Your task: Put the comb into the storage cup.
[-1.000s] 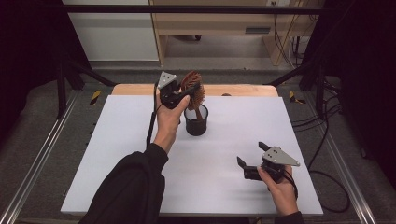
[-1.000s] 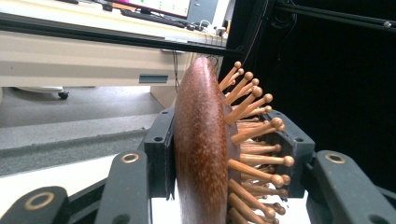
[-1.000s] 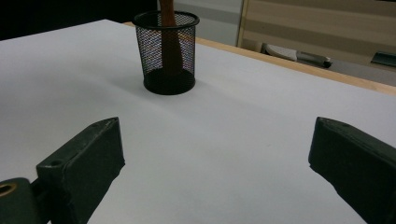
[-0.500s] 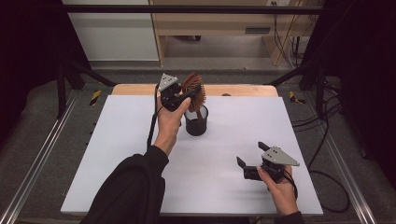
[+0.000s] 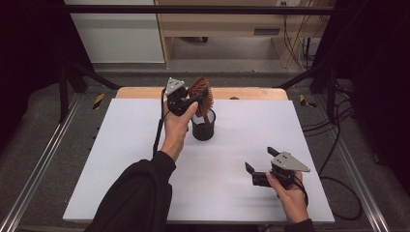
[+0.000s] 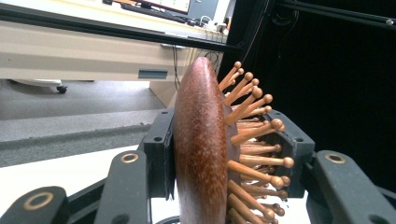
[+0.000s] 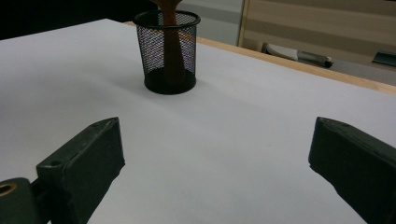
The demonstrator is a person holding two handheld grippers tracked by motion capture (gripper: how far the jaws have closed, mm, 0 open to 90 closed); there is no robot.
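Note:
A brown wooden hairbrush (image 5: 200, 91) with wooden pins stands upright, its handle down inside a black mesh cup (image 5: 203, 128) at the back middle of the white table (image 5: 121, 159). My left gripper (image 5: 195, 99) is shut on the brush head. In the left gripper view one pad presses the smooth back of the hairbrush (image 6: 201, 149) and the other presses the pins. My right gripper (image 5: 260, 159) rests low over the table at the front right, open, with nothing between its jaws. In the right gripper view the mesh cup (image 7: 167, 51) stands ahead of it, with the brush handle (image 7: 173, 56) seen through the mesh.
A wooden strip (image 5: 251, 93) runs along the table's far edge. Metal rails (image 5: 38, 169) flank both sides. A cabinet (image 5: 217, 29) stands behind, and cables (image 5: 333, 145) lie on the floor at the right.

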